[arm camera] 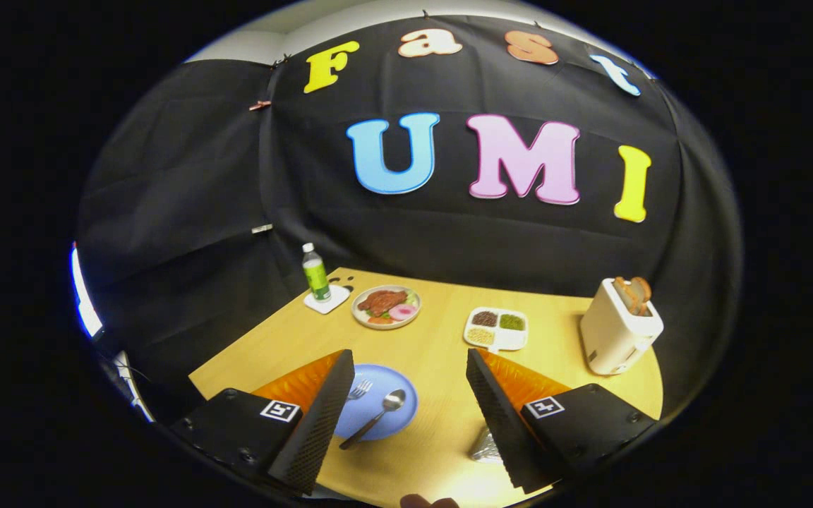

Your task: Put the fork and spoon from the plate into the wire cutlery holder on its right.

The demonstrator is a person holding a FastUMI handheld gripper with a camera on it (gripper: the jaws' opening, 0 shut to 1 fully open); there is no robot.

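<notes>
Gripper (410, 377) fingers spread wide, clamping nothing, blue plate (392, 416) between them at their 7 o'clock, spoon (377, 416) and fork (359, 389) on it, wire cutlery holder (485, 446) at plate's 3 o'clock, behind the right finger.

Between the jaws, a blue plate (392, 416) carries a silver spoon (378, 416) with a dark handle; the tabletop (442, 353) is pale yellow wood.

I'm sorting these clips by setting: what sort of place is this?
Probably a mock dining table in a recording booth: wooden table, blue plate with spoon, toaster, black cloth wall. The gripper is open.
</notes>
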